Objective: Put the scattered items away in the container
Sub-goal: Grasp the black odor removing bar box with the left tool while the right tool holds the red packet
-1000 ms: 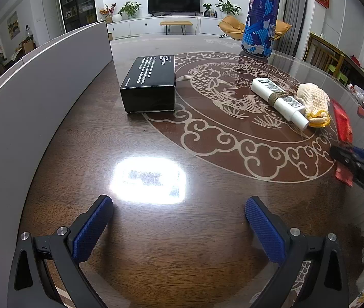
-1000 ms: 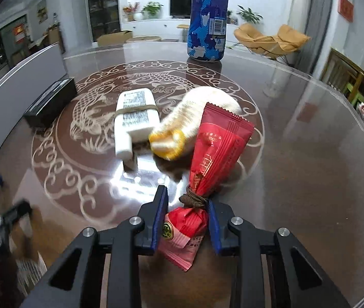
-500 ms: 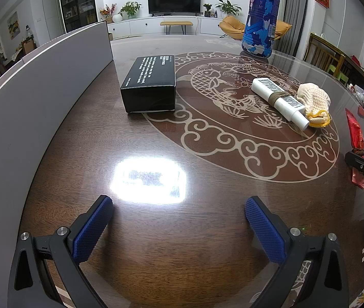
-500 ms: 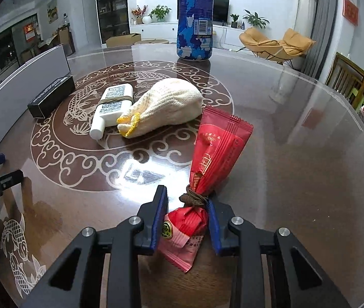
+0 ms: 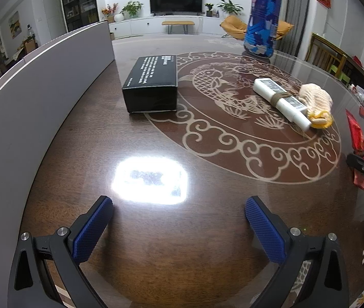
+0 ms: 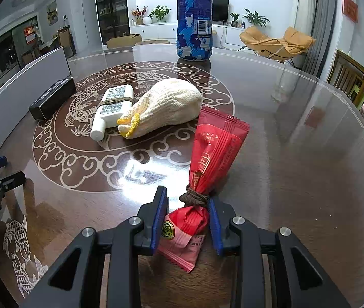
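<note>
Right fingers (image 6: 213, 218) pinched on the red packet (image 6: 215, 151), left fingers (image 5: 91, 231) spread wide and empty.

The right gripper (image 6: 187, 217) was closed narrowly on the packet's crumpled end, just below the cord (image 6: 194, 198) tied round its neck; the left gripper (image 5: 178, 228) held nothing. The packet looked light, crinkly and slick, so the knotted neck seemed the surest hold, the flat foil likelier to slip. Ahead of the right fingers, on the left, lay a knitted pouch (image 6: 164, 107), soft and easy to squeeze anywhere, touching a white bottle (image 6: 112, 107), stiff and smooth. Far left sat a black box (image 6: 52, 98), rigid. A tall blue can (image 6: 194, 18) stood farthest ahead. The glossy table (image 6: 297, 154) threw back glare and looked slippery. A grey wall (image 5: 28, 107), perhaps the container's, ran beside the left fingers; a living room lay beyond.
</note>
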Motion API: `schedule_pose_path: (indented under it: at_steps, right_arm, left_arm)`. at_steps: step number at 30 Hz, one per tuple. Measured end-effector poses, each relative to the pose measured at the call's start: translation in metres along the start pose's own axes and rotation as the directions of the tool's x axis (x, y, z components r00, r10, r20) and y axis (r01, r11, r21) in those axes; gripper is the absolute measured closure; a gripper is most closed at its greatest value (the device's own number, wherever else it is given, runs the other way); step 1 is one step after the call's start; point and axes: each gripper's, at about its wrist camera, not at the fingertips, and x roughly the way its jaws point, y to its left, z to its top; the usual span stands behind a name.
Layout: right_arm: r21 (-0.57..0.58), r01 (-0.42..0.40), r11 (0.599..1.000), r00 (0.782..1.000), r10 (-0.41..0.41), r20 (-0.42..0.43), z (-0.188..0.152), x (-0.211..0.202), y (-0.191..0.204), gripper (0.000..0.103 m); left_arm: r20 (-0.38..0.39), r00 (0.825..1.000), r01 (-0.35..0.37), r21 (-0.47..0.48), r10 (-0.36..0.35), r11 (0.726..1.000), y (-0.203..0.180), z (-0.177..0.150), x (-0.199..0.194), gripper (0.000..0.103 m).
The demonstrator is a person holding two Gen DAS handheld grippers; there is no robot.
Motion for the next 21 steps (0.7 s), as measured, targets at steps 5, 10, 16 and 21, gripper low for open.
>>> schedule_pose_path:
  at_steps: [5,10,16,21]
  right_arm:
    - [-0.004,0.004,1.000,1.000,-0.004,0.000,0.000,0.000,0.000,0.070]
    - [-0.003,0.006,1.000,1.000,-0.006,0.000,0.000,0.000,0.001,0.070]
    - [-0.003,0.007,1.000,1.000,-0.007,0.000,0.000,0.000,0.001,0.070]
    - [-0.003,0.007,1.000,1.000,-0.007,0.000,0.000,0.000,0.001,0.070]
  left_arm:
    - [-0.008,1.000,0.008,0.008,-0.008,1.000,0.007,0.023,0.016,0.000]
    - [-0.012,1.000,0.029,0.035,-0.028,0.999,0.014,0.058,0.041,0.000]
    - [-0.010,0.999,0.040,0.054,-0.040,0.998,0.026,0.091,0.064,0.000]
    - [-0.015,0.999,0.044,0.063,-0.044,0.997,0.034,0.116,0.082,0.000]
